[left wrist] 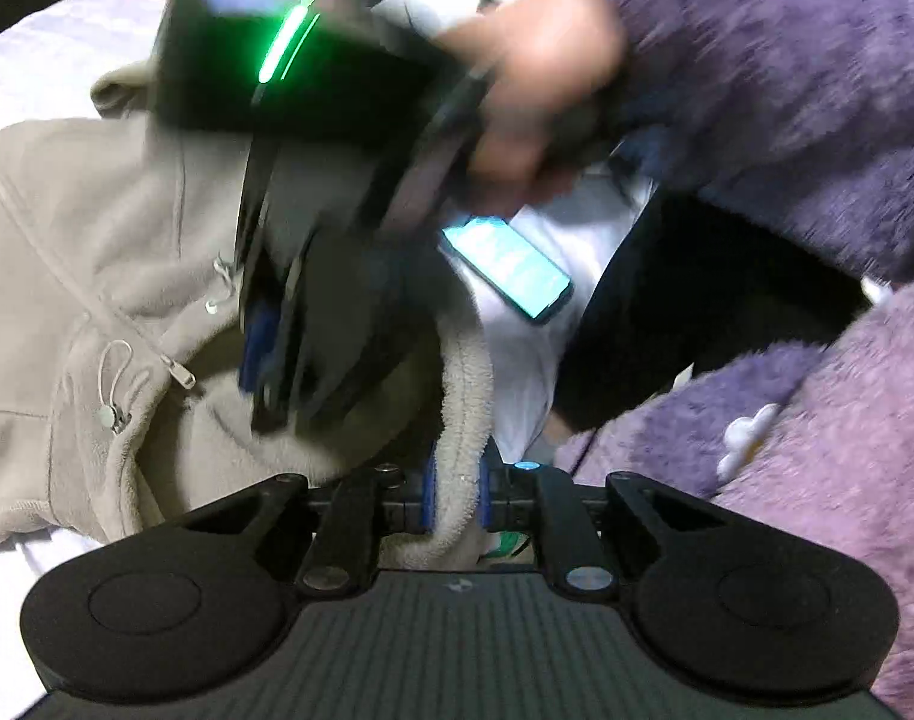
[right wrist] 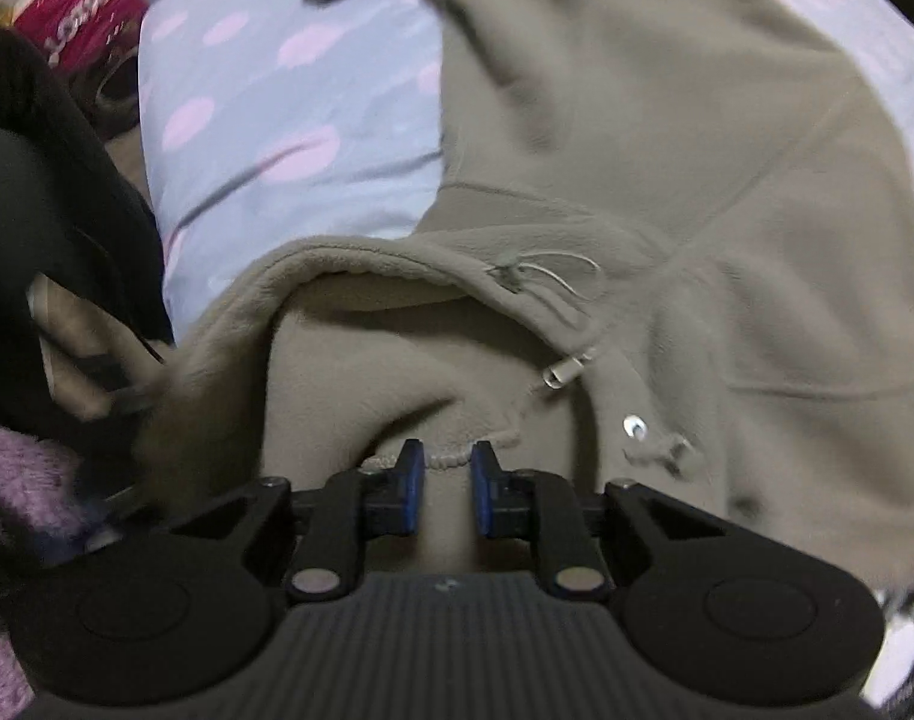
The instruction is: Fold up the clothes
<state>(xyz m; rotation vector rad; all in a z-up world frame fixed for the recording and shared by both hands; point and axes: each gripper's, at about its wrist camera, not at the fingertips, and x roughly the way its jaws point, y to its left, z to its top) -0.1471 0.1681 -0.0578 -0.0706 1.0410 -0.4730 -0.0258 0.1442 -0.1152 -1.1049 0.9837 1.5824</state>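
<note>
Left wrist view:
- Left gripper point(left wrist: 457, 495): nearly closed, blue pads pinching the fleecy edge of the hoodie point(left wrist: 84, 228).
- Hoodie: beige fleece, zip front w/ drawcords, lying on the bed point(left wrist: 30, 60); edge strip runs up from the pads.
- Right gripper point(left wrist: 264, 360): blurred, black w/ green light strip, over the hoodie's hood area, tips at the fabric.
- Hand point(left wrist: 541, 90) on its handle, purple fuzzy sleeve point(left wrist: 787, 90) behind.
- Phone point(left wrist: 505, 267): screen lit, on white sheet just right of the hoodie.

Right wrist view:
- Right gripper point(right wrist: 447, 495): narrow gap, fabric of hoodie point(right wrist: 697, 150) between the pads; can't tell if pads actually press it.
- Hoodie spread across bed point(right wrist: 276, 120), sheet pale w/ pink spots; hood opening nearest gripper.
- Red pack point(right wrist: 78, 6) far left, top corner.
</note>
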